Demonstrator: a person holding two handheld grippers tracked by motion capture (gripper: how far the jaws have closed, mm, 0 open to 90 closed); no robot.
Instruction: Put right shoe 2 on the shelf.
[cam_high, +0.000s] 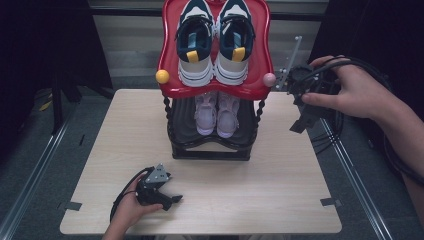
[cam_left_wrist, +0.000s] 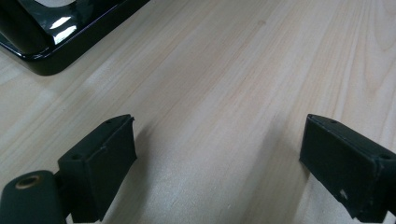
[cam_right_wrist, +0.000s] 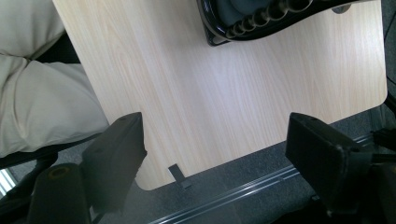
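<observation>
- My right gripper (cam_high: 298, 125) hangs in the air off the counter's right edge, jaws spread wide with nothing between them; through the gap in its own view (cam_right_wrist: 215, 154) I see bare wood and the counter's rounded corner.
- The right hand (cam_high: 350, 87) holds it level with the rack's red top tray (cam_high: 262, 75), just beside the pink knob (cam_high: 269, 79).
- My left gripper (cam_high: 170, 200) rests low on the near left of the counter (cam_high: 280, 190), released as well, jaws wide apart over plain wood (cam_left_wrist: 219, 154), held in the left hand (cam_high: 127, 210).
- The shoe rack (cam_high: 212, 150) stands at the counter's far middle, well apart from both grippers.
- A navy-and-white pair of sneakers (cam_high: 215, 40) sits on the red tray, toes away from me.
- A pale pink pair (cam_high: 216, 112) sits on the black lower shelf, directly beneath.
- A yellow knob (cam_high: 162, 76) marks the tray's left corner.
</observation>
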